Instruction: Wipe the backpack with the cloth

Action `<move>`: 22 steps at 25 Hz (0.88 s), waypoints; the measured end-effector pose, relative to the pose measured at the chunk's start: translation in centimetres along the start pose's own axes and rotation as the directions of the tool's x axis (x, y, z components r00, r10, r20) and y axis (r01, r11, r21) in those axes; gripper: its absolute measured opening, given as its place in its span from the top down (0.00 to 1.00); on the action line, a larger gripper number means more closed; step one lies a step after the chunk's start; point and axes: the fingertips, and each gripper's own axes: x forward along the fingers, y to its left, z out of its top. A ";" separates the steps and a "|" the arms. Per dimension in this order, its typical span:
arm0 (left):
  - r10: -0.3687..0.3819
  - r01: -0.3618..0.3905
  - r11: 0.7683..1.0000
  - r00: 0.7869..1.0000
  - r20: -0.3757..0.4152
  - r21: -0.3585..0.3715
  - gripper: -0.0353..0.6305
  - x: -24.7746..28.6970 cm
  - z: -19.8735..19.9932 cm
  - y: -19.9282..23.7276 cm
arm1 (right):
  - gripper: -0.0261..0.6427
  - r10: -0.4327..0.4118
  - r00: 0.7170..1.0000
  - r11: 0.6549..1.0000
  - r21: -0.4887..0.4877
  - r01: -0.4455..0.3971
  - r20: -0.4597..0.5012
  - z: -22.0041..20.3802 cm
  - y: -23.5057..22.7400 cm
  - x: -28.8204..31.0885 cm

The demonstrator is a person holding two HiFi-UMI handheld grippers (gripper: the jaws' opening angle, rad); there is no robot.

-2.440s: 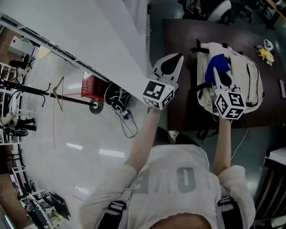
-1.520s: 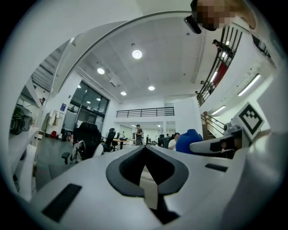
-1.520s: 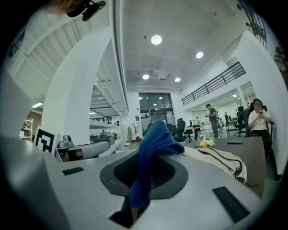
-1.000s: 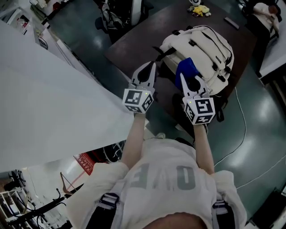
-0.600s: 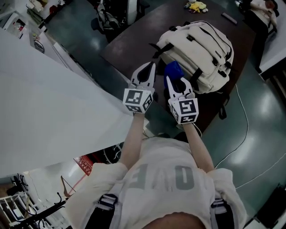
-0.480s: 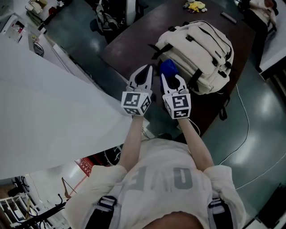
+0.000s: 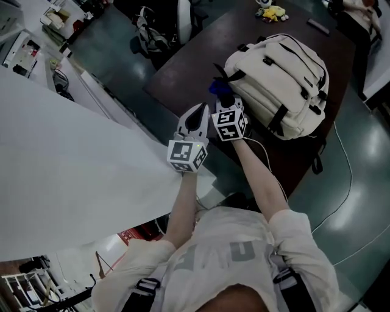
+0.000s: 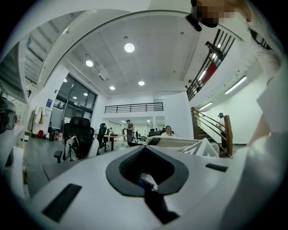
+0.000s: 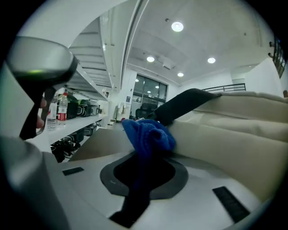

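Note:
A cream backpack (image 7: 283, 76) with black straps lies flat on the dark brown table (image 7: 189, 67). My right gripper (image 7: 221, 97) is shut on a blue cloth (image 7: 216, 88) and holds it against the backpack's left end, by a black strap (image 7: 233, 76). In the right gripper view the bunched cloth (image 9: 148, 134) sticks out of the shut jaws, touching the cream fabric (image 9: 229, 134) beside the strap (image 9: 189, 101). My left gripper (image 7: 197, 114) hovers shut and holding nothing above the table's near left edge, just left of the right one. Its closed tips (image 8: 145, 149) point out across the room.
A yellow toy (image 7: 272, 11) and a small dark flat item (image 7: 319, 26) lie at the table's far end. Office chairs (image 7: 159, 30) stand beyond the table's left side. A large white surface (image 7: 67, 170) fills the left. A cable (image 7: 341, 195) trails over the floor on the right.
My right gripper has carried the cloth from the backpack's near side forward and left to its left end. The left gripper has stayed shut and nearly still.

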 end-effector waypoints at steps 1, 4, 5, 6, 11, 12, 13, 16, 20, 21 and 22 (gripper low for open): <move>0.000 0.000 1.000 1.000 -0.003 0.001 0.94 -0.2 0.0 0.1 | 0.90 -0.014 1.000 1.000 0.011 0.014 -0.003 0.0 0.0 0.1; -0.003 0.003 1.000 1.000 0.005 -0.007 0.94 -0.3 0.4 0.2 | 0.90 -0.049 0.999 0.998 0.036 0.049 0.001 0.1 -0.1 0.0; -0.009 0.009 1.000 1.000 0.013 -0.009 0.94 -0.2 0.7 0.2 | 0.90 -0.054 0.999 0.998 0.041 0.054 0.005 0.3 -0.3 -0.1; -0.013 0.013 1.000 1.000 0.020 -0.010 0.94 -0.1 1.0 0.1 | 0.90 -0.056 0.998 0.997 0.048 0.056 0.009 0.4 -0.5 -0.3; 0.008 -0.008 1.000 1.000 0.009 -0.019 0.94 -0.3 0.8 0.7 | 0.90 -0.097 0.995 0.990 0.105 0.096 0.009 -0.3 -1.6 -2.0; 0.011 -0.011 1.000 1.000 0.008 -0.019 0.94 -0.3 0.8 0.8 | 0.90 -0.108 0.994 0.988 0.110 0.107 0.006 -0.6 -1.8 -2.4; 0.016 -0.016 1.000 1.000 0.011 -0.023 0.94 -0.2 0.7 0.9 | 0.90 -0.116 0.993 0.986 0.117 0.115 0.003 -0.7 -2.1 -2.8; 0.031 -0.030 0.998 0.999 0.013 -0.059 0.94 -0.2 0.3 0.8 | 0.90 -0.128 0.992 0.983 0.136 0.127 -0.007 -0.9 -2.7 -3.9; -0.005 0.004 0.997 1.000 -0.003 -0.076 0.94 0.0 -0.5 -1.1 | 0.90 -0.117 0.993 0.984 0.135 0.118 -0.021 -1.4 -3.1 -6.0; -0.013 0.013 0.997 1.000 0.000 -0.074 0.94 0.2 -0.4 -1.5 | 0.90 -0.117 0.993 0.984 0.135 0.119 -0.020 -1.4 -3.3 -6.5; -0.018 0.018 0.997 1.000 0.002 -0.074 0.94 0.4 -0.4 -1.9 | 0.90 -0.119 0.993 0.984 0.132 0.121 -0.017 -1.4 -3.6 -7.1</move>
